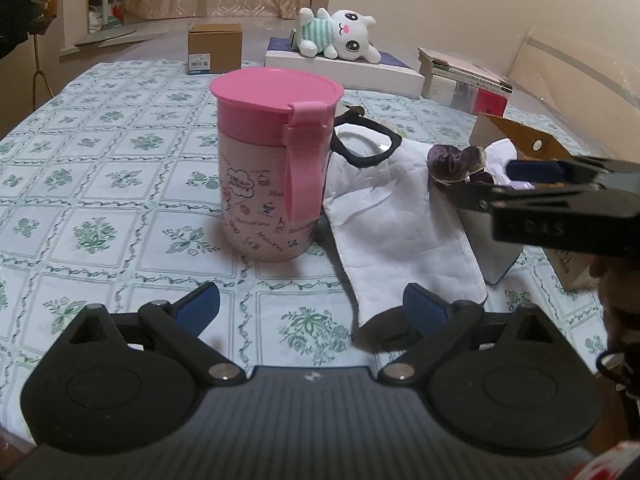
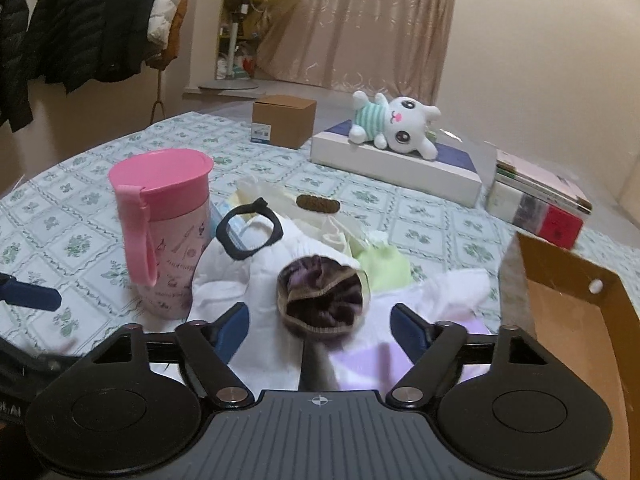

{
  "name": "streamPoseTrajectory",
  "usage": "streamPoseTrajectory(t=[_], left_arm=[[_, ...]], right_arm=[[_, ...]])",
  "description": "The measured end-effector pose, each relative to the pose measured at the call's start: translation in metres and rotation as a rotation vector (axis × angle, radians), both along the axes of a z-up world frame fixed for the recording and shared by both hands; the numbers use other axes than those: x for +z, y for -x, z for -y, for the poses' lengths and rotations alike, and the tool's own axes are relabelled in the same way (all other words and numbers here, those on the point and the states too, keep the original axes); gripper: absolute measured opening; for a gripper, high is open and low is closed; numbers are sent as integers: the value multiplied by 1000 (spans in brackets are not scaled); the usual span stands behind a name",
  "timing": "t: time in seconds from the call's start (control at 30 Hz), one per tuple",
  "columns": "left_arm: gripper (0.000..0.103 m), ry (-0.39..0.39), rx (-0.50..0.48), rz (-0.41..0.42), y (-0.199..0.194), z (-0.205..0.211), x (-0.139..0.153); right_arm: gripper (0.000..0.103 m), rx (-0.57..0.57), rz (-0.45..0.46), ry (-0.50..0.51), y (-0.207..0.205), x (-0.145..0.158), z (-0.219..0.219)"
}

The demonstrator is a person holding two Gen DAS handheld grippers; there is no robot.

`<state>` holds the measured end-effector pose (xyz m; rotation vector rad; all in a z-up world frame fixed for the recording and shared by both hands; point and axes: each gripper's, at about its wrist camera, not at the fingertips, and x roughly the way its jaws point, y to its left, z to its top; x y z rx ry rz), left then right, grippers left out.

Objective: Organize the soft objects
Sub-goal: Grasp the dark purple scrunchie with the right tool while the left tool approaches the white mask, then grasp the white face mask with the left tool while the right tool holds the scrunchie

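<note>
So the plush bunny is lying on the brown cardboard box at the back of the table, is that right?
Not quite. The plush bunny lies on the flat white box, not the brown cardboard box, which stands apart to its left with nothing on top. The right wrist view shows it, and both are at the back of the table.

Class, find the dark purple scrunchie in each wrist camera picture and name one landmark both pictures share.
Left wrist view: the purple scrunchie lies right of centre on the white cloth, just ahead of the right claw reaching in.
Right wrist view: low centre, between the open fingers.
Shared landmark: the pink-lidded cup, left of the scrunchie in both.
</note>
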<state>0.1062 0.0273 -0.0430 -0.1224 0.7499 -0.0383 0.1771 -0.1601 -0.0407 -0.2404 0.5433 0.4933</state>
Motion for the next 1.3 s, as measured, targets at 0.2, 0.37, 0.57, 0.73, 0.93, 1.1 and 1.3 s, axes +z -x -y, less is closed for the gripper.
streamPoseTrajectory(t=[0.2,0.37,0.57,0.73,0.93,1.1,1.3], left_arm=[[97,11,-1,-9,-6,2,-7],[97,20,-9,-18,-8,6,-9],[97,29,-26,-11,-9,16,-5],[97,53,-35,-11,-16,25,-2],[98,92,-71,-35,-30,44,-8],[98,75,-73,-37,-47,61,-15],[99,52,-12,-67,-67,65,-28]], right_arm=[[46,9,9,16,-14,-1,-5],[20,1,16,4,-14,1,0],[8,-20,45,-30,-4,13,12],[7,-66,83,-41,7,24,31],[7,-147,80,-54,19,26,60],[7,-188,63,-47,24,21,76],[7,-203,55,-48,25,15,83]])
